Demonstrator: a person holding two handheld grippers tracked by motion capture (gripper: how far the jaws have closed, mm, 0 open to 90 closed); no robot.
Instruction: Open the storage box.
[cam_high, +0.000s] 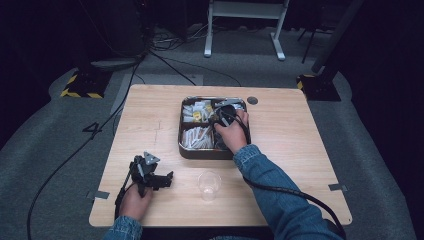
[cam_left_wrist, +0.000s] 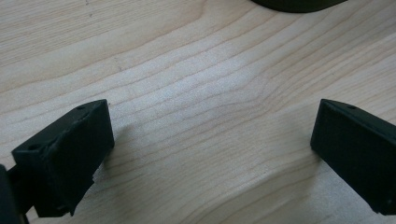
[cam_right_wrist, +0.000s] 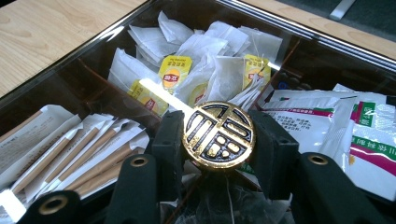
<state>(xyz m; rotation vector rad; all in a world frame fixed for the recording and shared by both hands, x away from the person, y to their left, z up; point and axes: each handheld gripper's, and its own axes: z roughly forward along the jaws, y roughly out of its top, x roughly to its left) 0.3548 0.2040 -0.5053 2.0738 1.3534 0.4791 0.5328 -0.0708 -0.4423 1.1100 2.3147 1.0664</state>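
Right gripper view: the right gripper (cam_right_wrist: 218, 140) pinches the round gold knob (cam_right_wrist: 218, 134) of the glass lid (cam_right_wrist: 74, 79) from both sides, at lower centre of the frame, so the lid's handle lies directly between the pads with no offset left. High view: the box (cam_high: 206, 154) sits upper centre of the table (cam_high: 150, 110). The left gripper (cam_high: 156, 176) rests spread and empty at lower left, well apart, so the lift likely falls to the right hand, straight up.

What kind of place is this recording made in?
Probably a lab or studio set up for recording, not a home. A plain wooden table stands on grey carpet, cables run across the floor, and yellow-black hazard tape marks a stand base behind it.
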